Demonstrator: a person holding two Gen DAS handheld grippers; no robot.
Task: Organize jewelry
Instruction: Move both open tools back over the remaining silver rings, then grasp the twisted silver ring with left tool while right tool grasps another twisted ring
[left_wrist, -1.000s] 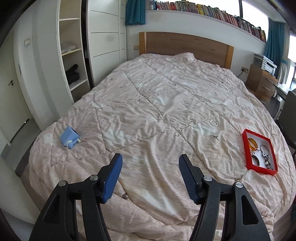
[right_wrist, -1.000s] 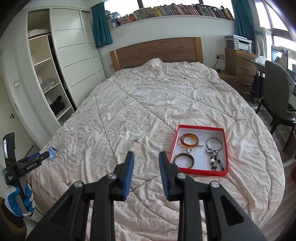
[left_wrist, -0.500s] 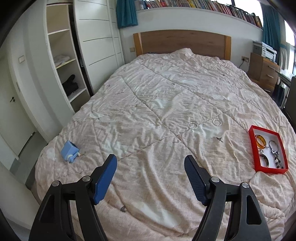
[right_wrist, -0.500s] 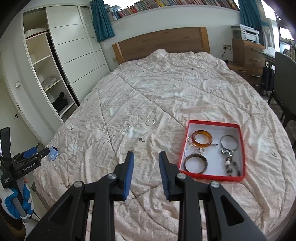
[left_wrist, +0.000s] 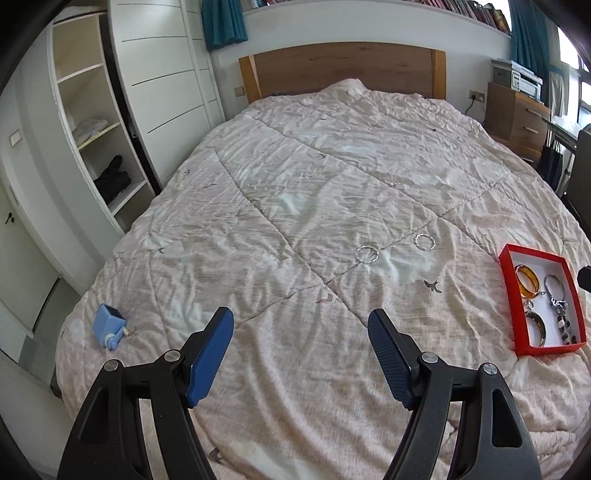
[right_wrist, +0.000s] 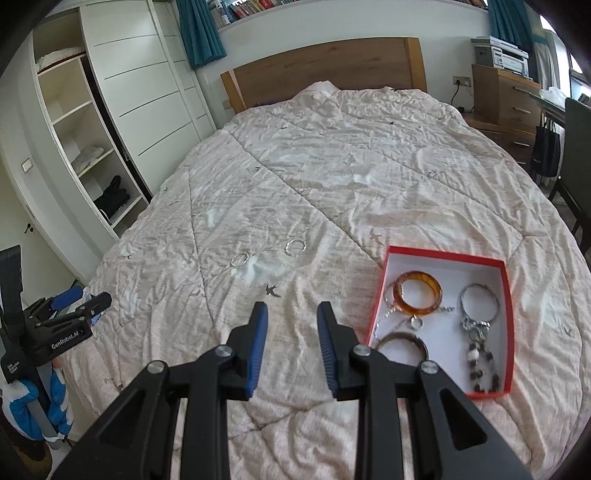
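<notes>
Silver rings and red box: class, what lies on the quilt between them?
Only bare quilt between the rings and red box, in the right wrist view.

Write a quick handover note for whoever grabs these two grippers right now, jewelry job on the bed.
Left gripper: jaws wide open, holding nothing.
Right gripper: jaws narrowly apart, holding nothing.
Red tray sits on the quilt and holds an amber bangle, a dark bangle, a silver bracelet with beads, and a chain.
Left to do: two silver rings lie loose on the quilt, apart from the tray; likely next into it.
</notes>
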